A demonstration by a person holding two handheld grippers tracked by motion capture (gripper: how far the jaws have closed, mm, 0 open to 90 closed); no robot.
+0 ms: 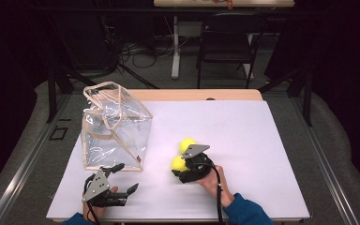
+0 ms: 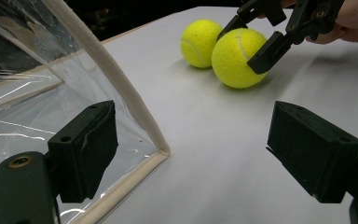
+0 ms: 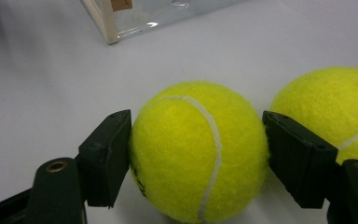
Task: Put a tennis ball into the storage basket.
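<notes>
A yellow tennis ball [image 3: 198,151] sits on the white table sheet [image 1: 243,126] just below the middle of the high view, and the right gripper [image 1: 183,169] is clamped on it: in the right gripper view both black pads press against the ball's left and right sides, with its white seam curving down the front. The ball rests on the sheet rather than hanging in the air. A second tennis ball [image 1: 187,145] lies just beside it, up and to the right in the high view, and the two look close enough to touch. The hand [image 1: 211,180] holding this gripper enters from the bottom edge, a blue sleeve [image 1: 246,213] behind it.

Left of the balls stands a clear plastic bag [image 1: 115,126] with cream piping and handles, upright in the left centre of the high view. At the lower left, the left gripper [image 1: 122,180] lies near the bag's bottom corner, its jaws wide apart with nothing between them.
</notes>
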